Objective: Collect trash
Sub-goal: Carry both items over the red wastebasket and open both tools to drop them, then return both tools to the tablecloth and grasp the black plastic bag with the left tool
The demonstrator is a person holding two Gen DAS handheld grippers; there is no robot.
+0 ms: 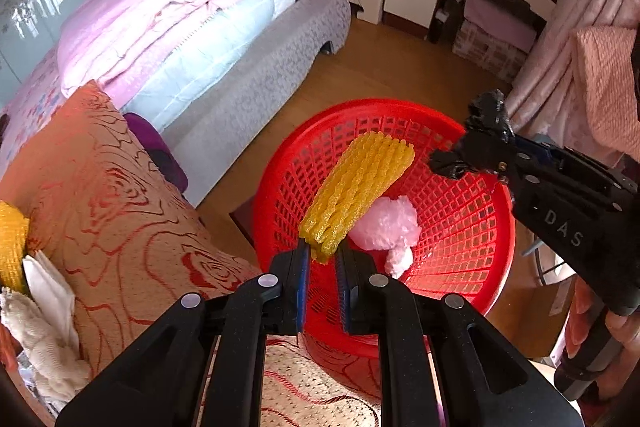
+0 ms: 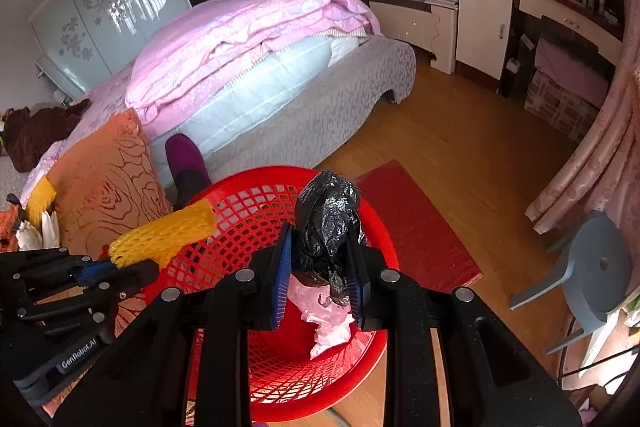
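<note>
Both grippers over red basket, each with a piece of trash between its fingers.

Left gripper (image 1: 322,259) clamped on one end of a yellow foam mesh sleeve (image 1: 356,191); sleeve sticks out over the round red plastic lattice basket (image 1: 460,227), near its left rim. Right gripper (image 2: 320,259) has a crumpled black plastic bag (image 2: 328,219) between its blue pads; the pads stand at the bag's sides, but whether they are still pressing it I cannot tell. Bag is above the basket's middle. Inside the basket, on the bottom: crumpled pink plastic wad (image 1: 386,223) and a small white wad (image 1: 400,259) touching it. Basket sits on wooden floor (image 2: 460,155) beside an orange rose-pattern cushion (image 1: 108,195); second yellow mesh sleeve (image 1: 12,243) at the cushion's far left edge.
</note>
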